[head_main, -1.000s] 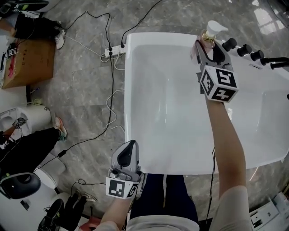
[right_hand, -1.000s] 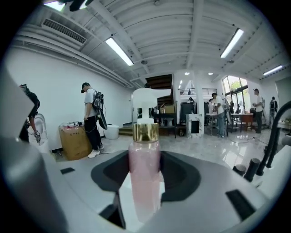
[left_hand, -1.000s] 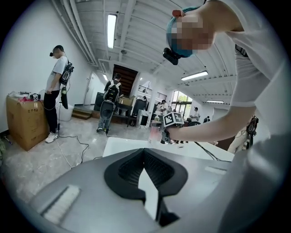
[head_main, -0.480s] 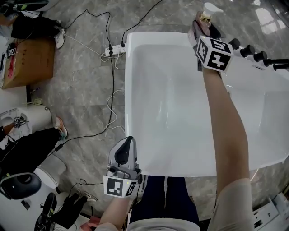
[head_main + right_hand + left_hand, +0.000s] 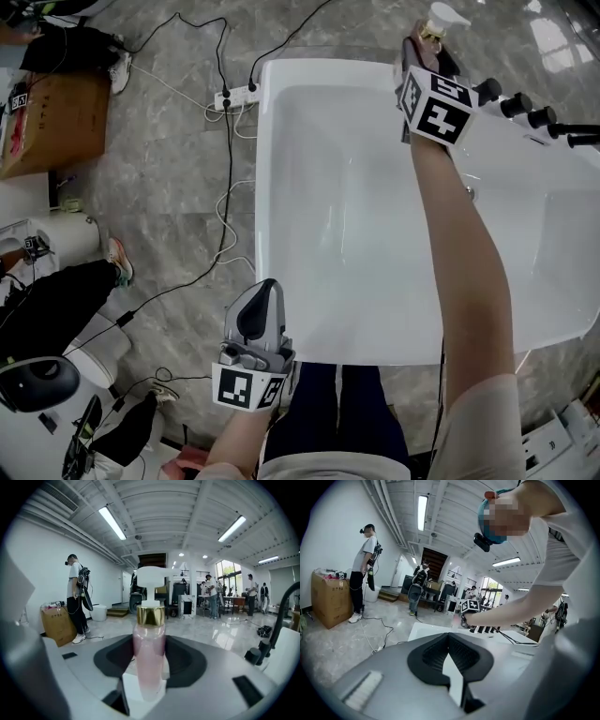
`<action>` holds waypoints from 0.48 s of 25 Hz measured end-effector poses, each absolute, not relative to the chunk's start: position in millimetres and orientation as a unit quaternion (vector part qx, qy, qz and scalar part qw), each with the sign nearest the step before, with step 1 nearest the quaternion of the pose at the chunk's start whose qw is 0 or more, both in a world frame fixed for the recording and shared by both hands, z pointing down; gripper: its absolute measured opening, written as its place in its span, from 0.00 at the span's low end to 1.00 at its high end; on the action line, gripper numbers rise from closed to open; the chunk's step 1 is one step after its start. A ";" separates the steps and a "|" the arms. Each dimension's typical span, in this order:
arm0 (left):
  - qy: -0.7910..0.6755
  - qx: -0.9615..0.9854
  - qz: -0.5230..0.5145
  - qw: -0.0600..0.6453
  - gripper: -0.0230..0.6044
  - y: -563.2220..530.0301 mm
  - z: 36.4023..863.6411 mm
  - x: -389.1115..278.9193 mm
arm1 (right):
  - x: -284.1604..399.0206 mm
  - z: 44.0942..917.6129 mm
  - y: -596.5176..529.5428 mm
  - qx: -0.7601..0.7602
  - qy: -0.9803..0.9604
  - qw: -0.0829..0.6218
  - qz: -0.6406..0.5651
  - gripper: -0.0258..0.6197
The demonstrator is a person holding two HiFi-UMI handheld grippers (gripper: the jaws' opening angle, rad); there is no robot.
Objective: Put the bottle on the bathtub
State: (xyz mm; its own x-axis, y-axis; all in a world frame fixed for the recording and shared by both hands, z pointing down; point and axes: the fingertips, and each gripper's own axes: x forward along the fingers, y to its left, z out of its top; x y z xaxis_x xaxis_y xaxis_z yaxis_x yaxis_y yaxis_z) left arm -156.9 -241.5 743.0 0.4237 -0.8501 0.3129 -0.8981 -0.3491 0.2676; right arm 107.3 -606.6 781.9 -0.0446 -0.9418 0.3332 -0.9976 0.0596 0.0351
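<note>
A pink bottle [image 5: 433, 30] with a gold collar and a white pump stands upright in my right gripper [image 5: 427, 54], which is shut on it over the far rim of the white bathtub [image 5: 267, 187]. In the right gripper view the bottle [image 5: 149, 653] fills the middle between the jaws of the right gripper [image 5: 149, 679]. Whether its base touches the rim is hidden. My left gripper [image 5: 261, 309] hangs near the tub's near left corner, shut and empty. In the left gripper view the left gripper [image 5: 451, 660] points across the tub [image 5: 436, 631].
Black tap knobs [image 5: 511, 101] and a black spout [image 5: 574, 131] line the rim right of the bottle. A power strip [image 5: 234, 95] with cables lies on the floor left of the tub. A cardboard box [image 5: 52, 122] and a person's legs [image 5: 56, 309] are further left.
My right gripper has carried the bottle away from me, from over the tub's basin to its far rim. The left gripper has hardly moved.
</note>
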 end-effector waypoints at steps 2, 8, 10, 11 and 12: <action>-0.535 0.818 0.059 0.204 0.05 -240.7 744.4 -157.7 | 107.8 781.7 -606.9 0.679 -0.714 0.136 0.105 0.36; -0.533 0.819 0.068 0.203 0.05 -235.3 746.6 -156.2 | 108.4 783.7 -607.0 0.677 -0.714 0.141 0.111 0.36; -0.533 0.819 0.068 0.202 0.05 -234.7 746.5 -156.2 | 109.0 783.4 -606.8 0.677 -0.713 0.144 0.112 0.36; -0.534 0.818 0.068 0.202 0.05 -234.9 746.1 -156.7 | 109.2 783.3 -606.7 0.676 -0.714 0.145 0.111 0.36; -0.535 0.818 0.068 0.201 0.05 -235.1 745.5 -157.1 | 109.1 783.9 -606.6 0.673 -0.716 0.146 0.110 0.36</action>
State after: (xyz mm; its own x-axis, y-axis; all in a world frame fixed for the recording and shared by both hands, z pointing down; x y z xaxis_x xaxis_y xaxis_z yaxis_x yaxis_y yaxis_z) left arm -157.1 -235.1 745.5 0.4194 -0.8475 0.3254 -0.9018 -0.3477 0.2568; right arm 109.1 -606.6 783.9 -0.0499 -0.9326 0.3574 -0.9968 0.0688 0.0403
